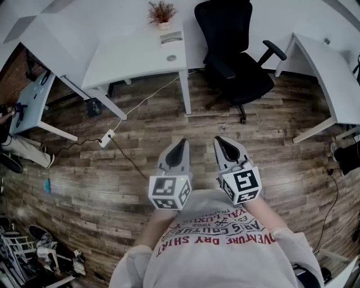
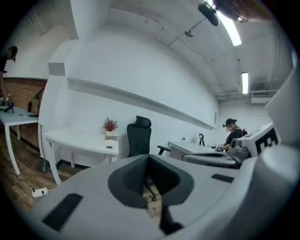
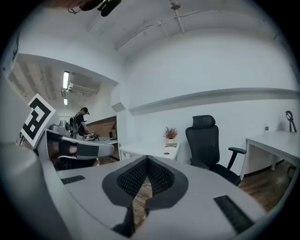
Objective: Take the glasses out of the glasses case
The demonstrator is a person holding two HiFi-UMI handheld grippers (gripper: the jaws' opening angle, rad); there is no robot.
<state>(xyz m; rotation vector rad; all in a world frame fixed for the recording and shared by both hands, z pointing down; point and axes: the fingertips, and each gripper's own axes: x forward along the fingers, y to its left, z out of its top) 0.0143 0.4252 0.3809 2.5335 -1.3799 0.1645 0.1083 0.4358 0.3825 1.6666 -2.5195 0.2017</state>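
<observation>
No glasses case and no glasses show in any view. My left gripper (image 1: pixel 180 143) and my right gripper (image 1: pixel 221 140) are held side by side in front of the person's chest, above the wooden floor, both pointing forward at the room. The left gripper (image 2: pixel 147 157) has its ribbed pads closed together with nothing between them. The right gripper (image 3: pixel 147 159) is shut too, its pads meeting at the tip and holding nothing. Each carries its marker cube near the person's body.
Ahead stands a white table (image 1: pixel 135 56) with a small potted plant (image 1: pixel 161 13), and a black office chair (image 1: pixel 236 53) beside it. Another white table (image 1: pixel 329 73) is at the right. A power strip (image 1: pixel 107 136) and cable lie on the floor. Another person (image 2: pixel 231 132) works at a far desk.
</observation>
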